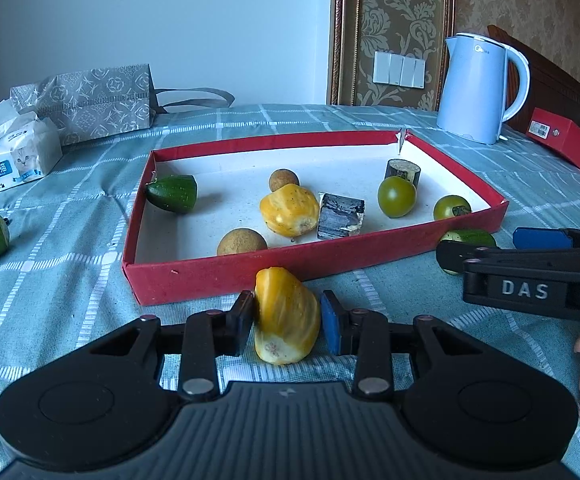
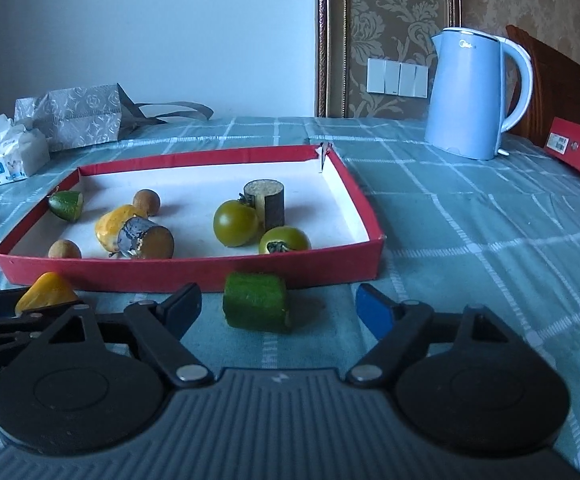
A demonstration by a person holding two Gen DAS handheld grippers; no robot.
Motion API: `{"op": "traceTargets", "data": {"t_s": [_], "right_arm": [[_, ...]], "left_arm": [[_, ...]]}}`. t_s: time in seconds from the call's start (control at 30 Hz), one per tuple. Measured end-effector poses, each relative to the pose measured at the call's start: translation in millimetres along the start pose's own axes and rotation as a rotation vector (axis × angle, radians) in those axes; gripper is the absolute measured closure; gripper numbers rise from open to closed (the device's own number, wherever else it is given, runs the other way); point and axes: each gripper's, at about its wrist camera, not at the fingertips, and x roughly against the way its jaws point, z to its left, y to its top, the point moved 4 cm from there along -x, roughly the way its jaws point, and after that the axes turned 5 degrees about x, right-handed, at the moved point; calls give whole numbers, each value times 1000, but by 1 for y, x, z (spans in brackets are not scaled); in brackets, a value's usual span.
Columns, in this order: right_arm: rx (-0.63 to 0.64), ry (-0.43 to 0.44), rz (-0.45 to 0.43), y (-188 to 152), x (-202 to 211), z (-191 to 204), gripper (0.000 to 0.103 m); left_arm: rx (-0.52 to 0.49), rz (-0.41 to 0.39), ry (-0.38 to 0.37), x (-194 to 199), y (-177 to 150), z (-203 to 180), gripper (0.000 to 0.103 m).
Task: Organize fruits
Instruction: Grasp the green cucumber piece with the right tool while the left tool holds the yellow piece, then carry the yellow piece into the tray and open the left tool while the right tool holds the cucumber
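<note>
Left fingers (image 1: 286, 316) clamp yellow fruit piece (image 1: 286, 320) before red tray (image 1: 250, 272); right fingers (image 2: 278, 308) wide, straddling green cucumber chunk (image 2: 256, 306), not touching.

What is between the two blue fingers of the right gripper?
A green cucumber piece lies on the tablecloth between the right gripper fingers, untouched. The right wrist view shows it.

A matt woven checked tablecloth (image 2: 469, 240) carries a red cardboard tray (image 2: 194, 276), a glossy plastic kettle (image 2: 465, 96) and smooth-skinned green tomatoes (image 2: 236, 222).
</note>
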Motion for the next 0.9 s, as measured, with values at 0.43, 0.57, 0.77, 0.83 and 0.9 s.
{"op": "traceTargets", "data": {"t_s": [0.43, 0.57, 0.77, 0.83, 0.9], "right_arm": [[18, -3, 74, 2, -19, 8, 47], [11, 11, 68, 2, -19, 8, 63], [-1, 25, 60, 2, -17, 7, 70], [-9, 28, 58, 1, -16, 5, 70], [-11, 28, 53, 1, -14, 3, 70]], "left_arm": [[-1, 1, 1, 0, 0, 0, 68], [-1, 1, 1, 0, 0, -1, 68], [-1, 1, 1, 0, 0, -1, 68], [-1, 1, 1, 0, 0, -1, 68], [-1, 1, 1, 0, 0, -1, 68]]}}
